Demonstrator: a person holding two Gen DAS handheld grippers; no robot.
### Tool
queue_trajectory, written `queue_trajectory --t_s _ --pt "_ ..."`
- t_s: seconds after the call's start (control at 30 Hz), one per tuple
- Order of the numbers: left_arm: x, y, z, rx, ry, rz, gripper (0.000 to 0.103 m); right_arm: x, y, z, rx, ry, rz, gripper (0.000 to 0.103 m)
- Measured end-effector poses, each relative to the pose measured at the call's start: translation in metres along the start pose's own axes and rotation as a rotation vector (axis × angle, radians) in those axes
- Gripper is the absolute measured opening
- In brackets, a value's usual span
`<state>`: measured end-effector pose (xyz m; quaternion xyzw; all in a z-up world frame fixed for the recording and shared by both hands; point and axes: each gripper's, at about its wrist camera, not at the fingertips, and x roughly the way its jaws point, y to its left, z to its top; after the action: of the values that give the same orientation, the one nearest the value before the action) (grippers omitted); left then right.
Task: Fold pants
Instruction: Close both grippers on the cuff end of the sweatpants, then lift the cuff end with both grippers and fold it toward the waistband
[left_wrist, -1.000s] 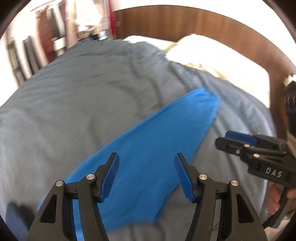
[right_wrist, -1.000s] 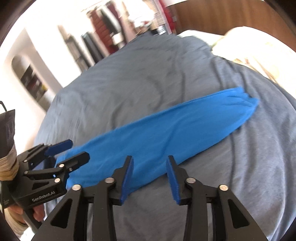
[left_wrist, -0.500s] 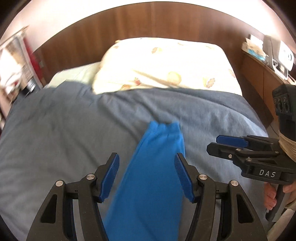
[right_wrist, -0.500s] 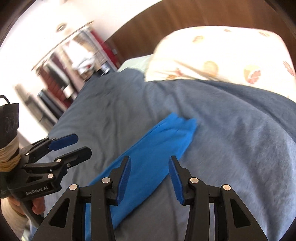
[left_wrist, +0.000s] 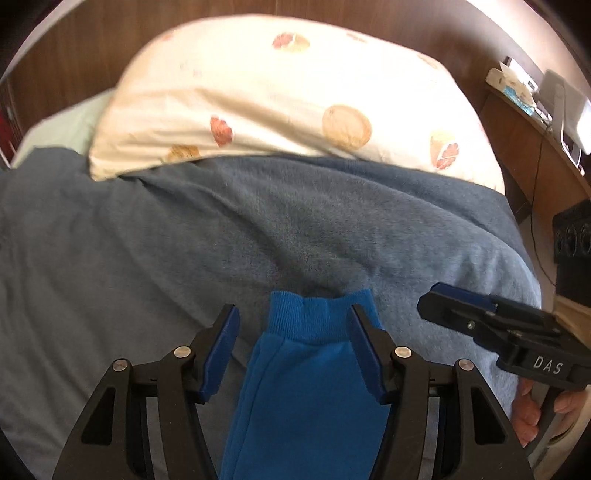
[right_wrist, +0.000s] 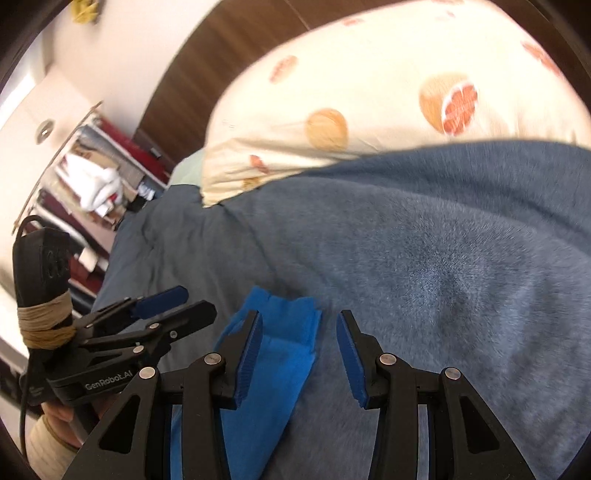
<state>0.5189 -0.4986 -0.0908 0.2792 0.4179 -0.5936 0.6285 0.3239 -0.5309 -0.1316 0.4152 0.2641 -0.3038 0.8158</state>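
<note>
Both grippers have swung round since a second ago: then they looked along the length of the blue pants toward shelves and a bright wall, and now they face the headboard, with the ribbed end of the garment right in front of them.

Nearest in the left wrist view, the left gripper (left_wrist: 293, 325) hangs over the pants (left_wrist: 306, 398), its jaws closing, one blue pad on either side of the ribbed band; the fabric lies between them, but the pads do not look pressed into it, though the view from above makes that hard to judge. To the right of it the right gripper (left_wrist: 461, 308) shows side-on, borne by a hand (left_wrist: 532, 410) at the frame's lower right.

In the right wrist view the right gripper (right_wrist: 299, 328) stands parted with nothing gripped: its left pad lies over the edge of the pants (right_wrist: 273, 376), its right pad over bare blanket (right_wrist: 424, 277). The left gripper (right_wrist: 173, 306) appears at the left of that view, just beside the ribbed end.

The pants lie flat as one long narrow strip on the grey-blue blanket, running from the near edge up to the ribbed end at about the middle of the bed. Beyond that end the blanket rises to a cream pillow (left_wrist: 288, 96) printed with citrus slices, which overlaps the blanket's far edge. Behind the pillow stands a dark wooden headboard (left_wrist: 92, 44). Far right, a wooden shelf (left_wrist: 524, 125) carries small items too blurred to name.
</note>
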Motion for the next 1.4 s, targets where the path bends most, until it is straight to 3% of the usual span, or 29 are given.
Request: queue_trajectory --t_s 0.17,0.6,0.9,1.07,1.4 --pt "0.031 0.016 0.003 -0.037 0.062 -0.067 0.046 0.023 -0.010 -0.001 0.069 0.030 0.022 0.043" --pt "0.079 0.043 -0.009 -0.115 0.154 -0.193 0.042 0.063 -0.018 -0.012 0.114 0.095 0.050 0.038" --pt "0.101 0.049 -0.013 -0.149 0.203 -0.269 0.033 0.077 -0.026 -0.015 0.108 0.133 0.063 0.031" --pt "0.100 0.039 -0.001 -0.127 0.184 -0.260 0.015 0.079 -0.028 -0.015 0.110 0.147 0.069 0.021" --pt "0.027 0.025 0.008 -0.046 0.055 -0.289 0.013 0.025 0.018 -0.007 -0.058 0.037 0.066 0.018"
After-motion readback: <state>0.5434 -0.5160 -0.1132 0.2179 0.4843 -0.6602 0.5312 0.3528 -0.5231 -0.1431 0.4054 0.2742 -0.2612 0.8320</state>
